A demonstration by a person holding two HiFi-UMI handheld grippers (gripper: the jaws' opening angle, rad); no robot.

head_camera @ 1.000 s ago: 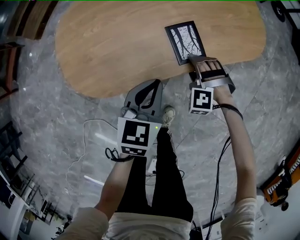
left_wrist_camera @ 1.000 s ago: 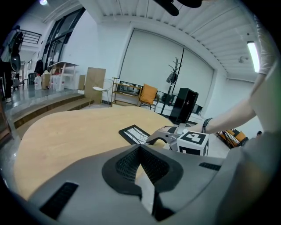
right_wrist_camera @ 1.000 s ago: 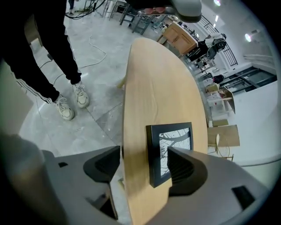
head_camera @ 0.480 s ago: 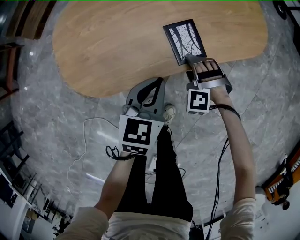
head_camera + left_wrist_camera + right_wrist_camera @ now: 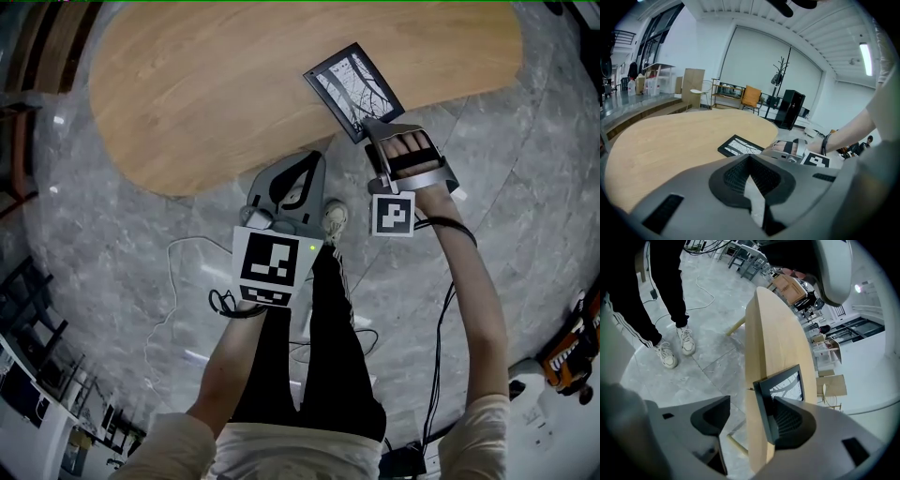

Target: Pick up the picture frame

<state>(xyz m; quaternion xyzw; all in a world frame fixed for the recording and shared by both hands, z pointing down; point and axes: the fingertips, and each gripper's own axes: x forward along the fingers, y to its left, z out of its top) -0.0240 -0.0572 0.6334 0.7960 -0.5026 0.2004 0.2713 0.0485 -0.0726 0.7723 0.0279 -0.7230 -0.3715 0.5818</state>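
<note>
The picture frame [image 5: 351,86], black-edged with a pale branch print, lies near the front edge of the oval wooden table [image 5: 206,94], turned at an angle. My right gripper [image 5: 373,127] is at its near corner. In the right gripper view the frame [image 5: 783,384] and the table's edge sit between the open jaws of that gripper [image 5: 750,408]; one pad [image 5: 787,420] lies against the frame's face and the other hangs on the floor side. My left gripper [image 5: 307,161] hovers at the table's edge, shut and empty. The left gripper view shows the frame [image 5: 740,146] ahead of the left gripper [image 5: 751,161].
The person's legs and white shoes [image 5: 675,350] stand on the grey stone floor just in front of the table. Cables [image 5: 202,258] trail over the floor. Chairs, a coat stand [image 5: 780,79] and a black cabinet [image 5: 790,108] stand beyond the table's far end.
The frame has swung round, its far end going left, and has slid a little leftward. The right gripper moved left with it. The left gripper has barely shifted.
</note>
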